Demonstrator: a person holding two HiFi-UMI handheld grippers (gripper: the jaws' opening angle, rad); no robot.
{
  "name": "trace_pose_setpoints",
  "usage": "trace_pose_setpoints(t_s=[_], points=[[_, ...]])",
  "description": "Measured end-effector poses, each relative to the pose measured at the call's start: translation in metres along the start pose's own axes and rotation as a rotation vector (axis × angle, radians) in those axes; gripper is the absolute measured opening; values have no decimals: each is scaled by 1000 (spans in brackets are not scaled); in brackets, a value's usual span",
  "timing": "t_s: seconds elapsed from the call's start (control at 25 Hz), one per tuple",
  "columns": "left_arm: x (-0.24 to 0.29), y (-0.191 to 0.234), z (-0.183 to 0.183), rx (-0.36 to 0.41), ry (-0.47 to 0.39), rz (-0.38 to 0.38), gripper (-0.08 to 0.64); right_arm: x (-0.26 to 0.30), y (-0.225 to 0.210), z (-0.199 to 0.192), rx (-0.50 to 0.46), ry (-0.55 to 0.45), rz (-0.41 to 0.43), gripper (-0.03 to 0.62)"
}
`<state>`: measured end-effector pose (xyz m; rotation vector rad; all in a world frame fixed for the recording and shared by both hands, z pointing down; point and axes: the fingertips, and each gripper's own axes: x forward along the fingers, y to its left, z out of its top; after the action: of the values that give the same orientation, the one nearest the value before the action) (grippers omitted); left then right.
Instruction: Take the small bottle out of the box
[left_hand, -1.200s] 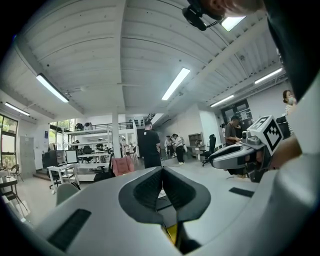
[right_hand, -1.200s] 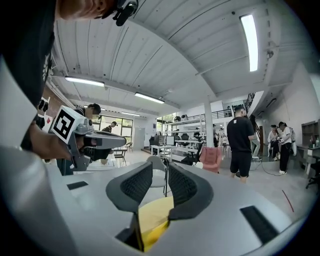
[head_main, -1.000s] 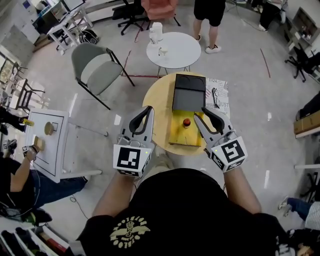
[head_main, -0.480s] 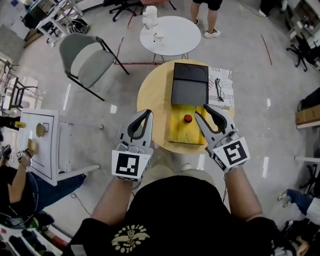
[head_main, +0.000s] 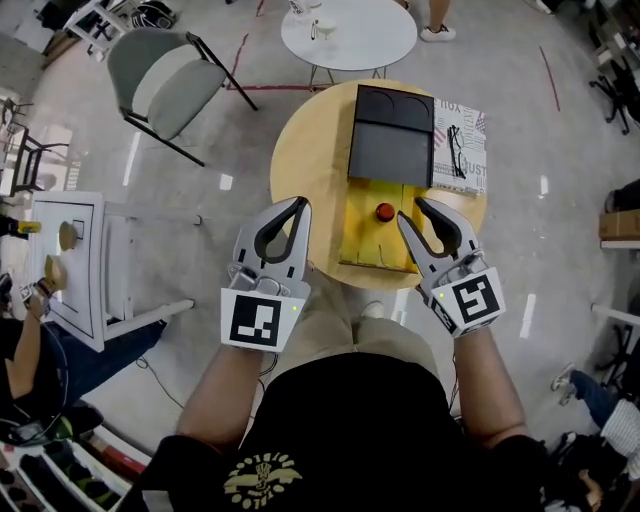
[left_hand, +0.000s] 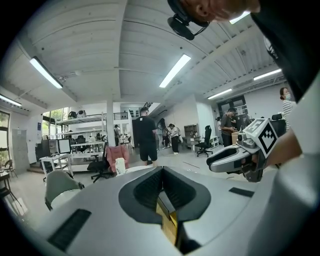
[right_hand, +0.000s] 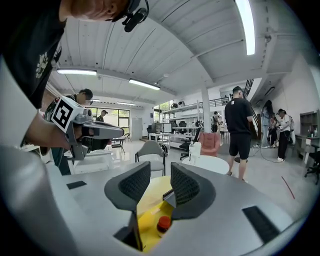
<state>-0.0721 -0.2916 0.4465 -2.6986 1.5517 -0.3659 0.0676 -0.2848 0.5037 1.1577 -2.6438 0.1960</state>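
Since the small bottle (head_main: 385, 211) sat in the box (head_main: 372, 250), the right gripper (head_main: 412, 212) hovered beside it, jaws wide and empty; the left gripper (head_main: 300, 204) kept clear, jaws closed.

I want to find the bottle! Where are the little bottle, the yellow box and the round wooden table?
small bottle (head_main: 385, 211), head view, on its red cap.
yellow box (head_main: 362, 246), head view, on its bare yellow floor.
round wooden table (head_main: 305, 165), head view, on its bare left top.

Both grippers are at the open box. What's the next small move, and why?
Probably ease the right gripper forward and down around the small bottle: its jaws stand open and empty, and the red-capped bottle sits in the yellow box below and ahead of them, not yet between the pads. The left gripper is shut, beside the box.
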Motion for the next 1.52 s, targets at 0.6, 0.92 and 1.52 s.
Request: trace_pose_setpoints(t_s=[0.6, 0.92, 1.52], points=[[28, 12, -60, -31, 65, -17, 17, 48, -6, -95, 22, 127, 31, 167], [35, 7, -73, -17, 88, -55, 17, 70, -9, -128, 24, 197, 12, 181], [39, 4, -88, -40, 135, -57, 17, 84, -17, -178, 23, 310, -6, 166]])
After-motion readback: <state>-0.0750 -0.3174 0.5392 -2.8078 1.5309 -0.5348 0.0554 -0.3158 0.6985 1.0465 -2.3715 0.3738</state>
